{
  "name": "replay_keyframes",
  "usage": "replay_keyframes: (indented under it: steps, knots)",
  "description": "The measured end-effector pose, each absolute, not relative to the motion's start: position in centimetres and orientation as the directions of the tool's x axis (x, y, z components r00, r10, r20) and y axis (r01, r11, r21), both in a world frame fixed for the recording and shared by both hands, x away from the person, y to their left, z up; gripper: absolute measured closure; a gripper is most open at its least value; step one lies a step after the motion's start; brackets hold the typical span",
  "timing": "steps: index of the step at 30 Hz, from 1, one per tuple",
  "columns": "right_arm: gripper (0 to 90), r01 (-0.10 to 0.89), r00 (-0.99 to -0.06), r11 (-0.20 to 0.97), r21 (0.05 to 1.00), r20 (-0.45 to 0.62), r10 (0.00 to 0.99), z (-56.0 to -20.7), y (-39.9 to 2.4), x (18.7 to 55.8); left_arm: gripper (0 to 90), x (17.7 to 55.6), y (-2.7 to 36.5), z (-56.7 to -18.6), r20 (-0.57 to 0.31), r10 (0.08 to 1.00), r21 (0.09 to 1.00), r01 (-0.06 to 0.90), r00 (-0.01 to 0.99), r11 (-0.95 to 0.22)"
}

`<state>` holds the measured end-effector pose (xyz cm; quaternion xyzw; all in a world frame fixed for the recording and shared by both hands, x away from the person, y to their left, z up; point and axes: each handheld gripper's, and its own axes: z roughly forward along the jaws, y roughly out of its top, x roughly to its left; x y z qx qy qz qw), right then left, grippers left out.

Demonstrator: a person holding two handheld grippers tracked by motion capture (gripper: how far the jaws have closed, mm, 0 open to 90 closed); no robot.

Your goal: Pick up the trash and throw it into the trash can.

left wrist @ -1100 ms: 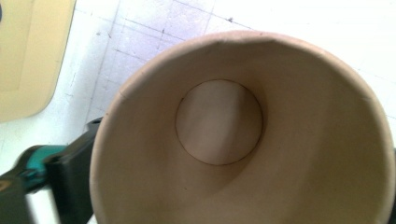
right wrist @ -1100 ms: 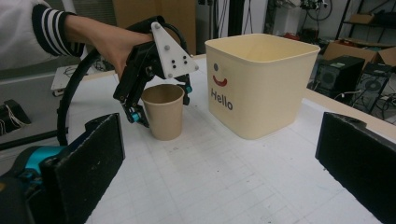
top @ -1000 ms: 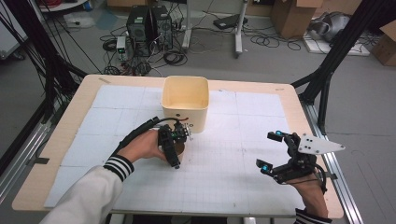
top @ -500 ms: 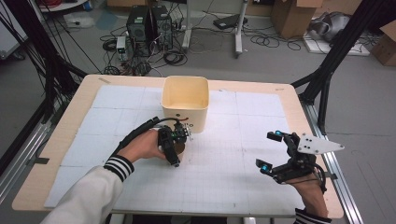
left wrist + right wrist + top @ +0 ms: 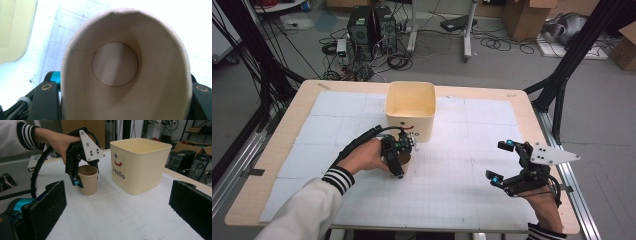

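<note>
Since earlier, left gripper (image 5: 406, 150) jaws closed onto paper cup (image 5: 87, 182), mid-desk beside cream bin (image 5: 410, 116), rim squeezed oval. Right gripper (image 5: 504, 162) idle, jaws apart. Risk: cup crushing, slipping on lift.

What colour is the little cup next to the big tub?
The paper cup is light brown, like cardboard. It shows best in the right gripper view.
</note>
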<state>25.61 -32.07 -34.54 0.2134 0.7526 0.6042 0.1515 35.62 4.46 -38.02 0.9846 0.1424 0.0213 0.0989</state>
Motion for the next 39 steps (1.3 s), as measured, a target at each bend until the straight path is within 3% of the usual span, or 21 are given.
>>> replay_keyframes:
  steps: [39]
  knots:
    - [0.2,0.131,-0.861,0.172,0.976,0.026,0.507,-34.6,-32.0,26.1,34.2,35.6,5.5,-26.9,0.073,0.288,0.246,0.263,0.955,-0.933]
